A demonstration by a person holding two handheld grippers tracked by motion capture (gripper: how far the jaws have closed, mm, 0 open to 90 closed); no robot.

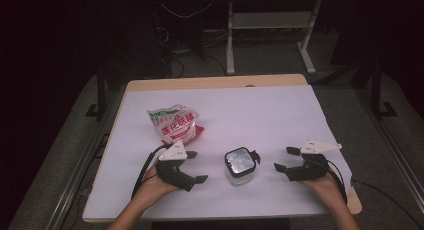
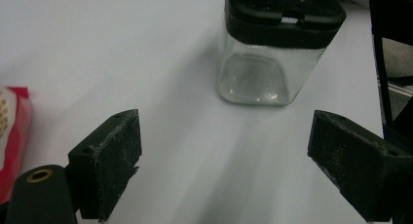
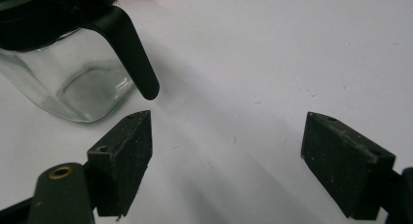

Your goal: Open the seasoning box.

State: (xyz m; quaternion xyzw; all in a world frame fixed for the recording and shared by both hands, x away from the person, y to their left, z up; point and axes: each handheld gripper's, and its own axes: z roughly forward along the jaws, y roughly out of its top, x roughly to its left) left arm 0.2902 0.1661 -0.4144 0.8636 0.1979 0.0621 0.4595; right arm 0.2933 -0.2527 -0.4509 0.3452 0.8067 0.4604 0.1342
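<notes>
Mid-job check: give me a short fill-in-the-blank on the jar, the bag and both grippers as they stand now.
1. The jar stands ____ the left gripper and the right gripper.
2. The jar's lid is ____ in colour.
3. Both grippers' jaws are ____, with nothing between them.
4. The bag lies on the ____ sheet.

Missing words: between; black; open; white

A pale wooden table (image 1: 215, 82) is covered almost wholly by a white sheet (image 1: 250, 110); bare wood is left along the far edge and at the near right corner. Grey carpeted floor (image 1: 65, 155) is seen on both sides. Beyond the table, a white metal desk frame (image 1: 270, 20) stands, with dark cables (image 1: 185, 12) lying beside it. The far room is left in deep shadow; light falls mainly on the tabletop.
</notes>
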